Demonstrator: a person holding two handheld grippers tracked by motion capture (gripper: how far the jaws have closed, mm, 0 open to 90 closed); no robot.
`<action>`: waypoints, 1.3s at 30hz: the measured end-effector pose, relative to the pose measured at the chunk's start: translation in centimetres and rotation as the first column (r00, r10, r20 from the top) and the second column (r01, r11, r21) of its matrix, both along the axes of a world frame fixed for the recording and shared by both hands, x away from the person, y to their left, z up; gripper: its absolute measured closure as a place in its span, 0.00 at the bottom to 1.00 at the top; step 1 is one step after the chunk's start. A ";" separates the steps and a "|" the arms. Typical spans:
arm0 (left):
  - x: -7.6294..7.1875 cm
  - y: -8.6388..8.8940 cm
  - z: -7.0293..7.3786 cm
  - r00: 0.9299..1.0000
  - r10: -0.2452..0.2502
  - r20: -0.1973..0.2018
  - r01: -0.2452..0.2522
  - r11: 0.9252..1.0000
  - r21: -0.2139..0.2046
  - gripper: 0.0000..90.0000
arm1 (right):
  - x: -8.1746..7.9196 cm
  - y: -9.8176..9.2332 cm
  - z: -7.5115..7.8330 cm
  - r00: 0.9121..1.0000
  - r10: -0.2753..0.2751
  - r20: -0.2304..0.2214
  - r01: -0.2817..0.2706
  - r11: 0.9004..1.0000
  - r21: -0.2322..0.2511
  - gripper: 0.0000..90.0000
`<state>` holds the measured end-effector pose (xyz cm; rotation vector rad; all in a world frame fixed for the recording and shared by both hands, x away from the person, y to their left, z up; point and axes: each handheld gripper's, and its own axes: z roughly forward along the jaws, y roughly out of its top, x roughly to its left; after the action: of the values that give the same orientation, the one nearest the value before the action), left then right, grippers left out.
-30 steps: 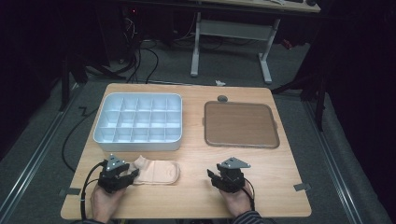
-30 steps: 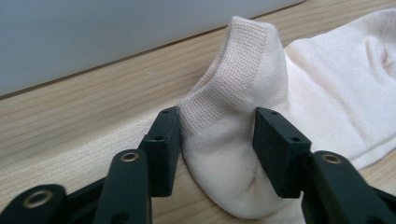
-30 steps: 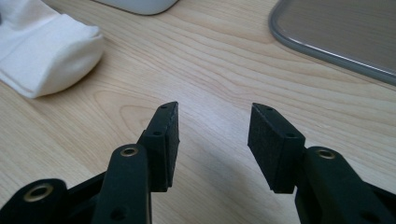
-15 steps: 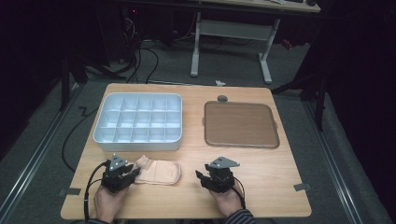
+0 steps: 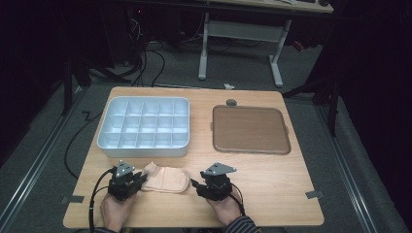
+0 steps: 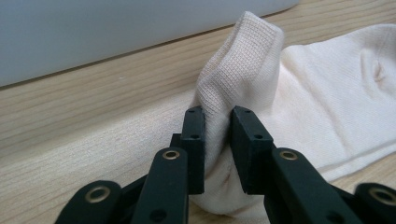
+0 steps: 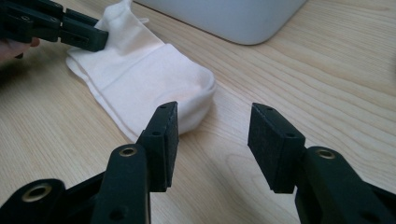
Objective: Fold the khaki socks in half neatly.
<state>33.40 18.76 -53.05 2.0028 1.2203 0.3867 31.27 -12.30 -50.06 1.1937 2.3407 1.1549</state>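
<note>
Two hand-held grippers sit at the near edge of a wooden table (image 5: 272, 194), each held by a hand entering from the bottom of the high view. The left gripper (image 6: 216, 140) has its jaws closed on a fold of a cream sock (image 6: 327, 107); in the left gripper view the ribbed cuff is pinched between the two black pads and stands up above them, while the rest of the sock lies flat on the wood. In the high view the left gripper (image 5: 141, 179) meets the sock (image 5: 165, 178) at its left end. The sock lies between the two grippers, just in front of the compartment tray.

The right gripper (image 7: 212, 144) has its jaws spread apart with nothing between them. In the right gripper view its left pad is just beside the rounded toe end of the sock (image 7: 149, 79); contact cannot be confirmed. The same view shows the left gripper (image 7: 81, 35) farther off, clamped on the opposite end. In the high view the right gripper (image 5: 195, 186) sits close to the sock's right end.

Beyond the sock, a pale grey compartment tray (image 5: 144, 151) occupies the left half of the table, its cells appearing empty. A brown flat tray (image 5: 250, 130) lies to the right, apart from it. A small grey round object (image 5: 231, 102) rests at the far edge, just behind the brown tray. Farther back, white desk legs (image 5: 238, 43) and cables (image 5: 150, 58) stand on a dark floor.
</note>
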 end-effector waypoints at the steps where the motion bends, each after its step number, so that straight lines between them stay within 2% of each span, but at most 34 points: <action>1: 0.0 0.0 0.0 1.000 -0.001 -0.001 0.001 1.000 -0.001 0.84 | 0.1 0.2 0.0 1.000 0.003 -0.002 -0.003 1.000 0.002 0.59; 6: 0.0 -0.2 0.0 1.000 -0.005 -0.004 0.005 1.000 -0.009 0.86 | 0.6 1.0 -0.1 1.000 0.007 -0.011 -0.007 1.000 0.002 0.59; 14: 0.0 -0.2 -0.1 1.000 -0.007 -0.001 0.007 1.000 -0.014 0.87 | 1.2 2.0 -0.8 0.999 -0.002 -0.034 0.001 0.999 -0.040 0.60; 18: 0.1 -0.2 -0.1 1.000 -0.011 -0.008 0.011 1.000 -0.026 0.88 | 1.7 2.0 -1.4 0.998 -0.004 -0.057 0.002 0.999 -0.051 0.67; 22: 0.2 0.0 -0.1 1.000 -0.024 -0.015 0.023 0.999 -0.038 0.90 | 1.8 1.9 -1.8 0.995 0.001 -0.097 -0.006 0.999 -0.049 0.79; 28: 0.1 0.0 -0.1 1.000 -0.028 -0.010 0.028 0.999 -0.037 0.93 | 1.9 1.9 -2.2 0.995 0.018 -0.100 -0.024 0.998 -0.058 0.95; 33: 0.2 0.0 0.0 0.999 -0.043 -0.021 0.042 0.998 -0.052 0.95 | 1.8 1.8 -2.1 0.996 0.016 -0.088 -0.022 0.998 -0.065 0.97; 39: 0.1 -0.2 0.1 0.998 -0.052 -0.021 0.051 0.997 -0.066 0.95 | 1.8 1.3 -1.8 0.996 0.025 -0.082 -0.029 0.998 -0.049 0.97</action>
<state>33.48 18.59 -52.95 1.9827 1.1776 0.2959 33.05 -10.98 -51.82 1.2173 2.4381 1.0690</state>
